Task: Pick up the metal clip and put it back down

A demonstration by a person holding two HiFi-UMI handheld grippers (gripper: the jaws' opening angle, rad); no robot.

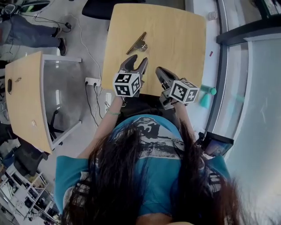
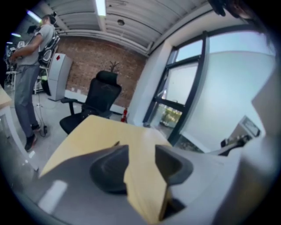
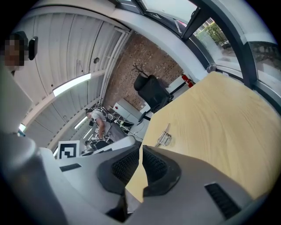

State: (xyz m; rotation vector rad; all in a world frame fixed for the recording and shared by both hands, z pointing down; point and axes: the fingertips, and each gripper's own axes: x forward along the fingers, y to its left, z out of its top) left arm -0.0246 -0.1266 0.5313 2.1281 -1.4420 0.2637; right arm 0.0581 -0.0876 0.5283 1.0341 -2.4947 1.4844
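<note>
The metal clip (image 1: 138, 43) lies flat on the wooden table (image 1: 175, 39), towards its far left. My left gripper (image 1: 137, 60) hovers just on the near side of the clip, apart from it, jaws open and empty. In the left gripper view the left gripper (image 2: 141, 151) shows only bare table between its fingers. My right gripper (image 1: 159, 70) is beside it to the right, over the table's near edge, with its fingers together and nothing in them. The right gripper view shows the right gripper (image 3: 141, 151) shut, with the clip (image 3: 163, 137) lying well ahead of it.
A black office chair (image 1: 101, 9) stands beyond the table's far left corner. A second wooden desk (image 1: 26, 96) is on the left, with a power strip (image 1: 92, 81) and cables on the floor between. A person (image 2: 30, 66) stands far left. Windows run along the right.
</note>
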